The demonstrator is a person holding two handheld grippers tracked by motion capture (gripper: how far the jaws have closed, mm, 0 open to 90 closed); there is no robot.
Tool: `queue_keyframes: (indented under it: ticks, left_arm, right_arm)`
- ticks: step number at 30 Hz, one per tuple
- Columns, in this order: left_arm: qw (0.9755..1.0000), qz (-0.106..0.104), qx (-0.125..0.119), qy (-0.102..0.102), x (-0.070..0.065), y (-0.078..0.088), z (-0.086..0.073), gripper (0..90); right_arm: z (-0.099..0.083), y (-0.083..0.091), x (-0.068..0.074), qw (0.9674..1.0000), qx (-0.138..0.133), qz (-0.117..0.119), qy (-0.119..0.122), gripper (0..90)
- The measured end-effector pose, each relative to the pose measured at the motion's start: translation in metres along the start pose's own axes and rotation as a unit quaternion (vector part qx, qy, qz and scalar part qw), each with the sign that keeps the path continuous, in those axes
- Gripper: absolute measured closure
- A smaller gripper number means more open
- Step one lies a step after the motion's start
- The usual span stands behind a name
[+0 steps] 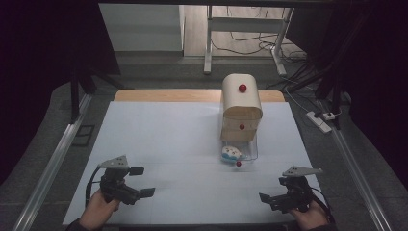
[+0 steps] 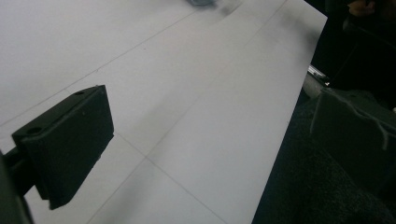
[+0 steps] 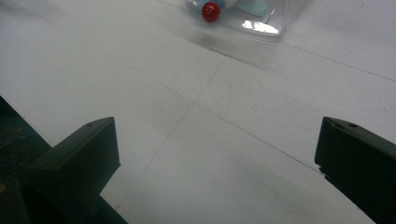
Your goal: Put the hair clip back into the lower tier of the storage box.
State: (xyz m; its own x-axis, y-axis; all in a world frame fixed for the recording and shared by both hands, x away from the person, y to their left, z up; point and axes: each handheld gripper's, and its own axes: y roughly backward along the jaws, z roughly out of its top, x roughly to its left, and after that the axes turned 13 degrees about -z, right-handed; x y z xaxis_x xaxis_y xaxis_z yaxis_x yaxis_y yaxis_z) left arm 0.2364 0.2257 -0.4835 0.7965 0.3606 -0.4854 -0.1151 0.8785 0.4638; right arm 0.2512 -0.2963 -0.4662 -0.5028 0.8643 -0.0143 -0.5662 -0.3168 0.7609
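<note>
Both grippers low at near edge of white surface (image 1: 159,144), fingers wide, nothing held: left gripper (image 1: 142,182) near-left, right gripper (image 1: 267,198) near-right. Clear drawer (image 1: 250,150) pulled out from small wooden cabinet (image 1: 240,106), mid-right, red knob (image 3: 210,11) facing front, well apart from both.

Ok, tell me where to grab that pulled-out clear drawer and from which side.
Take the clear drawer by its red knob on the front face, coming in from the person's side. The knob juts out toward the right gripper, whose jaws stand open, and it looks small enough to pinch.
</note>
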Motion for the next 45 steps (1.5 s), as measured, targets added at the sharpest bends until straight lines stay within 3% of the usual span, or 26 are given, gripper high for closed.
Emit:
queue_keyframes:
  ticks: [21, 45]
  left_arm:
    - [0.9986, 0.042, -0.026, 0.019, -0.006, 0.028, -0.023, 0.0]
    - [0.9942, 0.101, -0.021, 0.029, -0.014, 0.045, -0.041, 0.0]
  right_arm:
    - [0.0, 0.0, 0.0, 1.0, 0.001, -0.003, 0.0, 0.0]
    - [0.0, 0.0, 0.0, 1.0, 0.003, -0.002, 0.0, 0.0]
